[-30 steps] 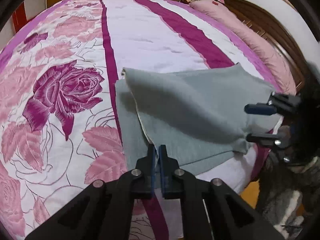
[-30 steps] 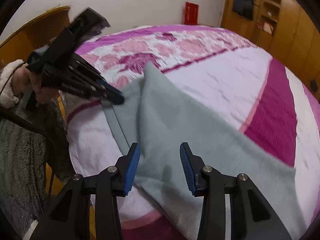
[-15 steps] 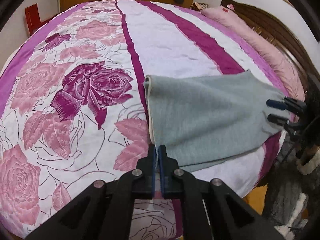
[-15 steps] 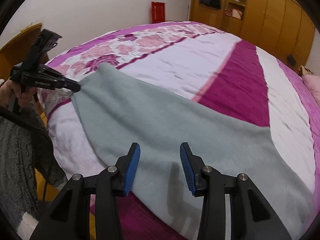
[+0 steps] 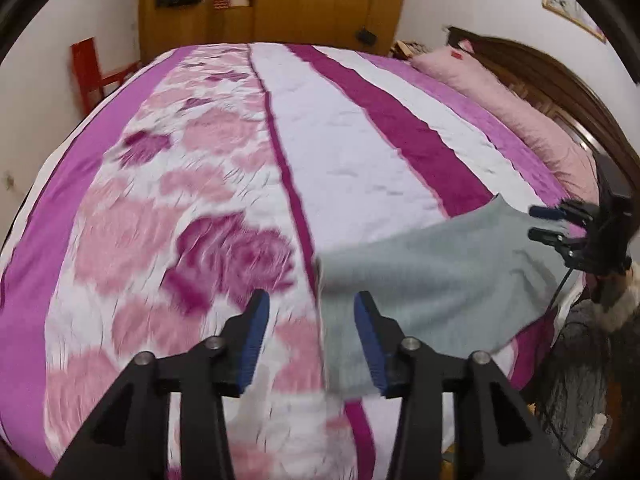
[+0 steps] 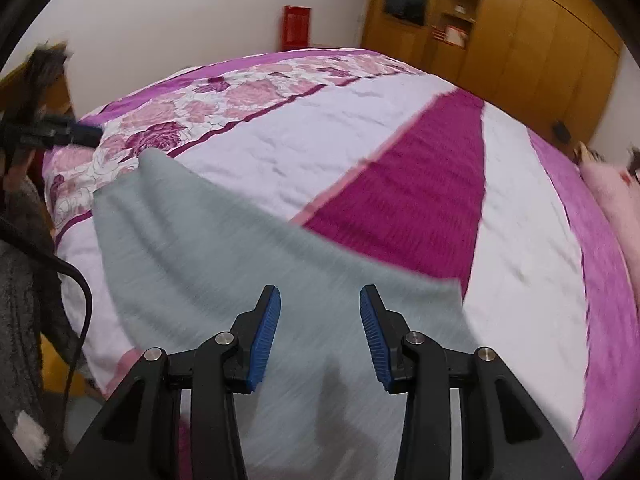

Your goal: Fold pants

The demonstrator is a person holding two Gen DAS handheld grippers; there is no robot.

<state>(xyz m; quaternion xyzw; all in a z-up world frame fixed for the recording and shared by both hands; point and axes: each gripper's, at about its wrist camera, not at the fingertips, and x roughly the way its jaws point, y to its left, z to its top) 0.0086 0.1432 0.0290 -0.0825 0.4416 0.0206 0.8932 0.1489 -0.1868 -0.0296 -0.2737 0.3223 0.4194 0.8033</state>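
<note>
Bed [image 5: 360, 152]: fills both views, spread with a quilt of white, magenta and violet stripes and a band of pink and purple roses [image 5: 224, 256].
Wardrobe [image 6: 520, 32]: wooden, along the far wall, with open shelves and a dark garment hanging on it.
Headboard [image 5: 568, 92]: dark wood, with a long pink pillow [image 5: 516, 120] lying against it.
Pants [image 6: 240, 264]: grey, soft-looking, folded into a flat panel lying on the near edge of the bed, across the white and magenta stripes; one end is beside the rose band, the other under the right gripper.
Red chair [image 5: 96, 76]: by the wall past the far side of the bed.
Left gripper [image 5: 308, 340]: blue-padded fingers spread wide, holding nothing; it hangs above the corner of the pants, its right finger over the grey cloth and its left over the roses.
Right gripper [image 6: 320, 336]: fingers wide apart and empty, poised above the pants; whether it touches them cannot be told.
</note>
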